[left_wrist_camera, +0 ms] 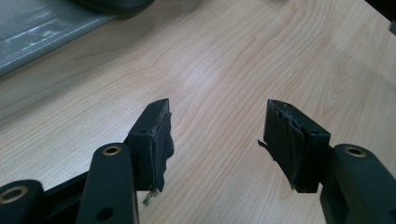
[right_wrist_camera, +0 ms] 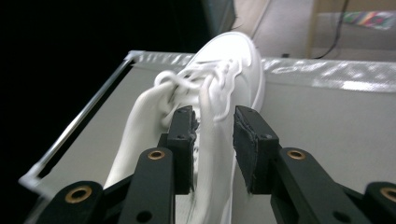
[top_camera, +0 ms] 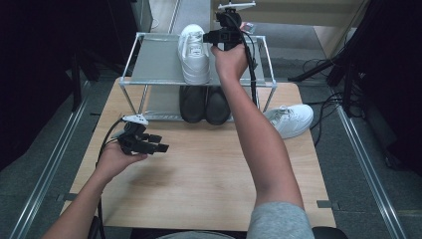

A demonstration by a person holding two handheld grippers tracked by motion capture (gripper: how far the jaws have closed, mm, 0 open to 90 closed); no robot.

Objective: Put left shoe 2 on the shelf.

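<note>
Here, the wooden table (top_camera: 209,169) fills the centre; the metal rack (top_camera: 154,62) (upper middle) bears a white shoe (top_camera: 193,52). The left gripper (left_wrist_camera: 217,135) gapes wide, and the right gripper (right_wrist_camera: 214,140) stands narrowly parted around the shoe's side.

Each hand carries a black tool. The left tool (top_camera: 160,145) has a grey three-cornered plate (top_camera: 135,119) on top and a black cable (top_camera: 106,142) trailing from it. Its two black arms bear brass-ringed holes, and its fingers (left_wrist_camera: 156,142) are faced with worn, frayed black padding. The right tool (right_wrist_camera: 212,140) has the same black arms with brass-ringed holes and blocky padded fingers; a pale plate (top_camera: 237,6) sits on top, and a black cable (top_camera: 251,69) hangs from it. The person wears a short grey sleeve (top_camera: 278,221).
</note>
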